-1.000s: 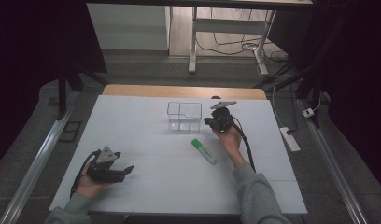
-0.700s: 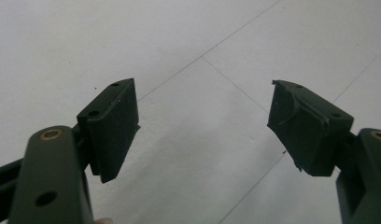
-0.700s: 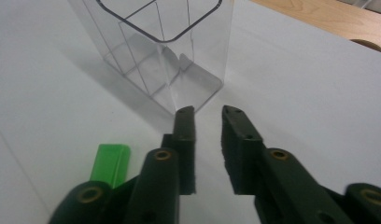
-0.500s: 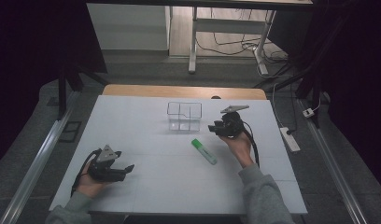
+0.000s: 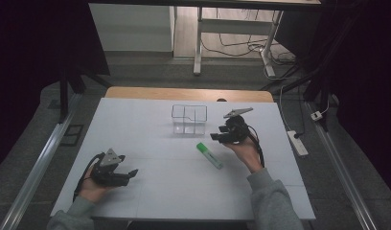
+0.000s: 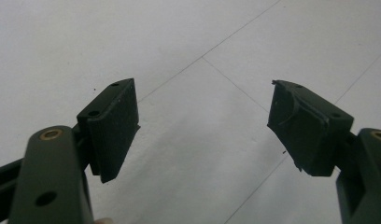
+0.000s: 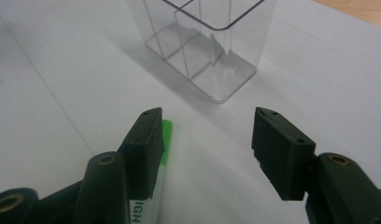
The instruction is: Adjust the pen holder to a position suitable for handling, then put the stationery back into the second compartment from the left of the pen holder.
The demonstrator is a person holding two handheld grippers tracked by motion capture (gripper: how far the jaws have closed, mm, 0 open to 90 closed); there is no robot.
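The right gripper [image 5: 217,137] hovers just right of the clear divided box [image 5: 189,120], jaws spread and empty after just opening, lined up over the green marker [image 5: 209,155] lying near it on the desk [image 5: 150,191] (probably its next pick). The left gripper [image 5: 131,174] waits at the near left, jaws spread.

Items I cannot fully read: green highlighter [image 7: 157,186], body behind my right claw's left jaw, label cut at the bottom edge; clear divided box [image 7: 202,46], top cropped; compartment contents in high view too small to tell.
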